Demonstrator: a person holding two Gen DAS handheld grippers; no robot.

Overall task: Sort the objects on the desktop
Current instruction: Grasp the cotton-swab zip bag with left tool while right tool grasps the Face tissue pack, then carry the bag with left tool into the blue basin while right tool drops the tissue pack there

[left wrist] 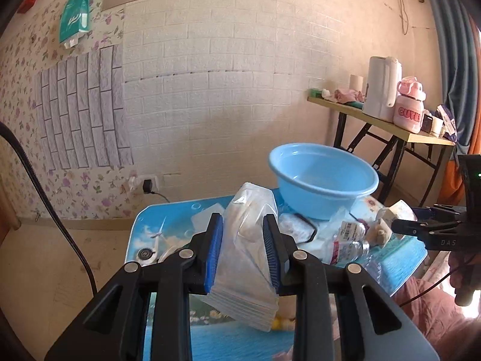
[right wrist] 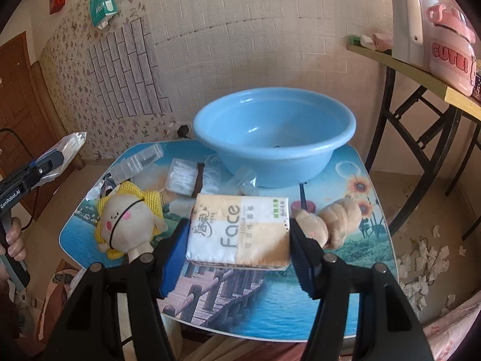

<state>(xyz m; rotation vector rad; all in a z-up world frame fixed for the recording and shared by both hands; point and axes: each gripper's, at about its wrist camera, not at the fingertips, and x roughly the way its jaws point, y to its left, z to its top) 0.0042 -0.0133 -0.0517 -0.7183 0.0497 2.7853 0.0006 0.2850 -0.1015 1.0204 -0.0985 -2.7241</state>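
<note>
**Both tongs loaded above the cluttered little table**

The left gripper (left wrist: 243, 248) is clenched on a clear, crinkly plastic pouch with pale contents (left wrist: 246, 240), its blue pads pressing the film from both sides and the pouch held up off the table. The right gripper (right wrist: 239, 240) has its jaws set against the two short ends of a soft rectangular pack of white-and-tan facial tissues (right wrist: 239, 231), which appears to be held just above the printed seaside tabletop (right wrist: 270, 310).

The pouch looks light and limp; slick film can slide between pads, so a hold low on the body, where the layers bunch, should serve better than the thin sealed edge. What fills it I cannot make out through the glare. The tissue pack is light and squashy: it will give under pressure without harm, and gripping across its ends keeps it level.

The wide pale-blue plastic basin (right wrist: 275, 138) sits at the far side of the table and is the likely place for sorted things. A round cream plush doll with a yellow knitted frill (right wrist: 126, 222) lies left of the tissues, a tan plush piece (right wrist: 339, 219) just to their right, and a clear plastic bottle (left wrist: 348, 243) lies on its side near the basin.
</note>
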